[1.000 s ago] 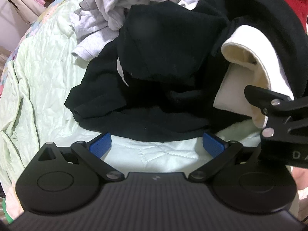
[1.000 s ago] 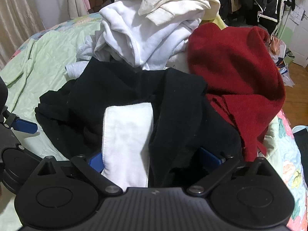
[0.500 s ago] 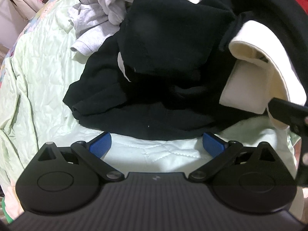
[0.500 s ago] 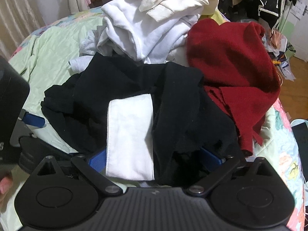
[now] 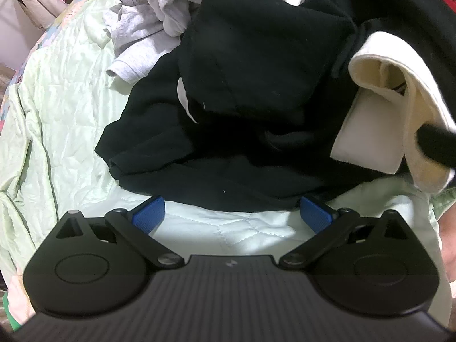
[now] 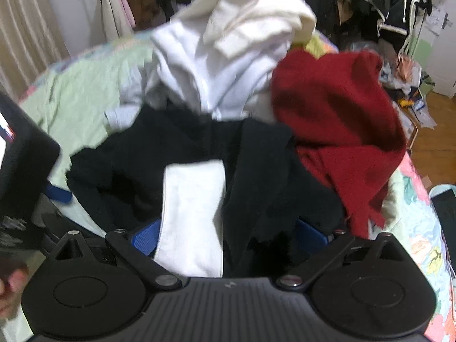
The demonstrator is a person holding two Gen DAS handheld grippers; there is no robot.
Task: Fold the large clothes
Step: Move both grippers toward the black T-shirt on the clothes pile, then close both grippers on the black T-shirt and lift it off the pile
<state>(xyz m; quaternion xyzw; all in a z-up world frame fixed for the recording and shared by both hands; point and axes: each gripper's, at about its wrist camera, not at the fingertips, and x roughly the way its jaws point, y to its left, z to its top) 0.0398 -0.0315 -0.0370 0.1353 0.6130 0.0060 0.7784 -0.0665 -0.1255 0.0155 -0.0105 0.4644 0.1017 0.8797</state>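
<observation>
Seemingly idle, the left gripper (image 5: 232,213) stands wide over bare quilt (image 5: 57,114), the black garment (image 5: 242,114) heaped just above it, mid-frame. From the right wrist, the right gripper (image 6: 228,235) is spread around that garment's white-lined flap (image 6: 193,213), which runs up the frame; whether it grips is unclear. Only this view shows the red sweater (image 6: 336,119).

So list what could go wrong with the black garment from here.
1. The right gripper has both the black garment and its white lining between wide-open fingers; closing could catch only one layer.
2. The red sweater and white clothes lie against the black garment, so lifting may drag them along.
3. The left gripper is open over bare quilt, holding nothing, so the garment may bunch.
</observation>
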